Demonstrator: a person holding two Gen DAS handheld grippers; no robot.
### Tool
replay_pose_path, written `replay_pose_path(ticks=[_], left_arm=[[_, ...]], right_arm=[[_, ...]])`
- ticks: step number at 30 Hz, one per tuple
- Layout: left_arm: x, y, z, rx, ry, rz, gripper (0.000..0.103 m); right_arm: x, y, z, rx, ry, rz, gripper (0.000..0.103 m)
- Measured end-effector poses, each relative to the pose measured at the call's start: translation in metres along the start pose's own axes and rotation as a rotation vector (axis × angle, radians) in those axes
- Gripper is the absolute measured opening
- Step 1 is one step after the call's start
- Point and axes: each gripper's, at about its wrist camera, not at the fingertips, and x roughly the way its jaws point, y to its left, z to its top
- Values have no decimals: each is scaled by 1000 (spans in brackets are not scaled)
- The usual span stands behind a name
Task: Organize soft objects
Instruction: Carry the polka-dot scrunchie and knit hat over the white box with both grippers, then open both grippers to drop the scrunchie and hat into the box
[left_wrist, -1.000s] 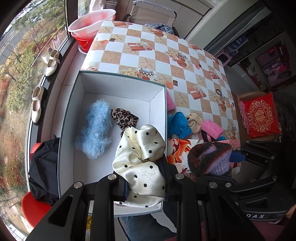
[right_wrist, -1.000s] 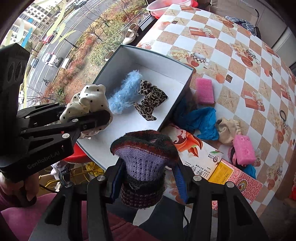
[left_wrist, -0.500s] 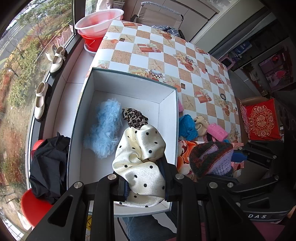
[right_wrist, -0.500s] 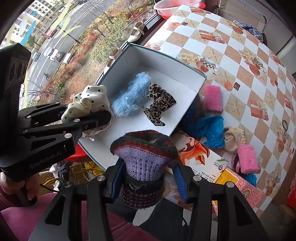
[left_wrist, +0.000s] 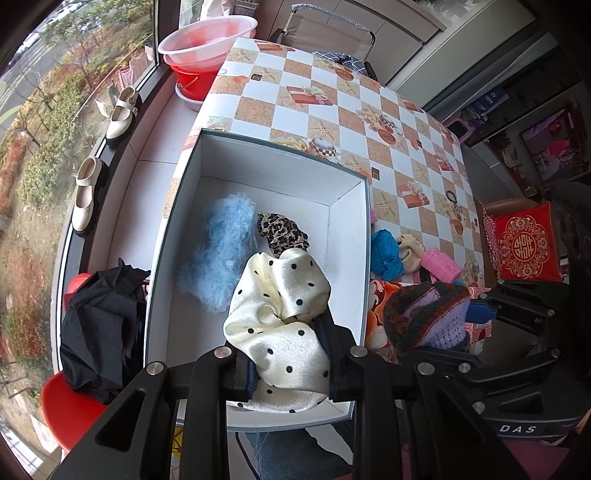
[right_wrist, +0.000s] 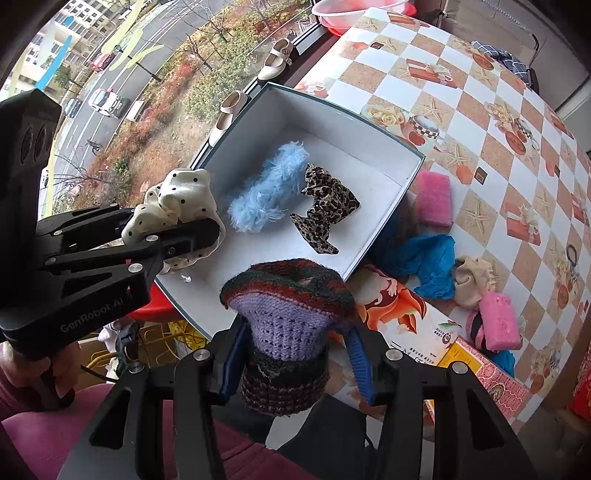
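My left gripper (left_wrist: 288, 354) is shut on a cream polka-dot cloth (left_wrist: 280, 302), which hangs over the near end of the white open box (left_wrist: 280, 173). Inside the box lie a fluffy light-blue piece (left_wrist: 221, 254) and a leopard-print scrunchie (left_wrist: 282, 232). My right gripper (right_wrist: 291, 354) is shut on a knitted purple and dark striped piece (right_wrist: 288, 295), held above the box's near right corner and the table edge. The right wrist view shows the left gripper (right_wrist: 177, 229) with the polka-dot cloth (right_wrist: 177, 199) at the box's (right_wrist: 343, 125) left side.
On the checked table beside the box lie two pink sponges (right_wrist: 434, 197) (right_wrist: 498, 321), a blue cloth (right_wrist: 428, 262), a beige cloth (right_wrist: 472, 277) and a printed carton (right_wrist: 399, 306). A pink basin (left_wrist: 207, 37), shoes (left_wrist: 122, 114) and a black garment (left_wrist: 99, 325) sit toward the window.
Both grippers have drifted a little sideways with their loads, so the box now sits further right in the left wrist view. Both grips are unchanged.
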Motion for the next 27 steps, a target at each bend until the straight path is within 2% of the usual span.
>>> replay_pose_path(ticks=[10,19,27], left_arm=[[1,8,-4,-18,-1,15,28],[13,23,-15,-32,27,68,28],[19,29,-23,-29,61,80,28]], right_arm=[[1,2,2,4,-15,12,50],[13,11,11,-11,11,31,50],[25,23,9,-50,48,46,50]])
